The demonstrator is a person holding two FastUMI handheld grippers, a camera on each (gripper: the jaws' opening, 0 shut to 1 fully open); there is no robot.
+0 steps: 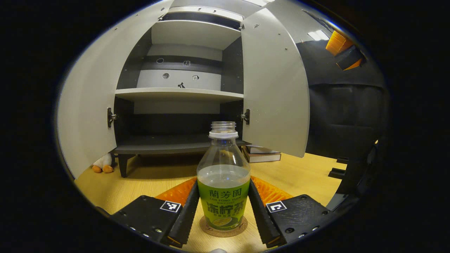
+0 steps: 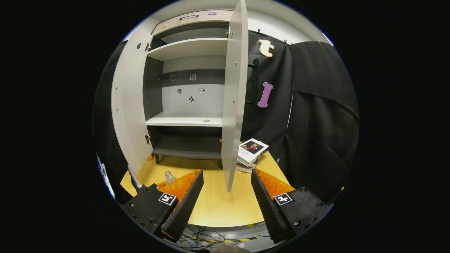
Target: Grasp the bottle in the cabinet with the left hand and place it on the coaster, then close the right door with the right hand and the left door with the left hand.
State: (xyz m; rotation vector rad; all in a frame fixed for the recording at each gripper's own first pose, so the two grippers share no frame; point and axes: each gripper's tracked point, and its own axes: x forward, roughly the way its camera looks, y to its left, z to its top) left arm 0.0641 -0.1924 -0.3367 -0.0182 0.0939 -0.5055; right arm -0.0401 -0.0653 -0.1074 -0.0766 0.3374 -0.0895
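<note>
A: Where is the bottle (image 1: 223, 182), and what is your left hand-held gripper (image 1: 223, 214) doing?

B: In the left gripper view the uncapped bottle stands upright on the round coaster (image 1: 207, 228), at 6 o'clock on the wooden surface (image 1: 302, 175). Your left hand-held gripper's fingers flank the label on both sides. Whether both fingers (image 1: 188, 211) press on the bottle cannot be told.

A: What about the right hand-held gripper (image 2: 225, 202)?

B: In the right gripper view it is spread wide, with nothing between its fingers. The lower corner of the right door (image 2: 232, 105) sits just above the gap, at 12 o'clock.

A: What is the state of the cabinet (image 1: 179, 95)?

B: Both doors stand open. In the left gripper view the left door (image 1: 91, 105) is at 9 o'clock and the right door at 2 o'clock. A stack of books (image 2: 251, 151) lies on the surface beside the right door, and a small plush toy (image 1: 103, 164) sits near the cabinet's left leg.
</note>
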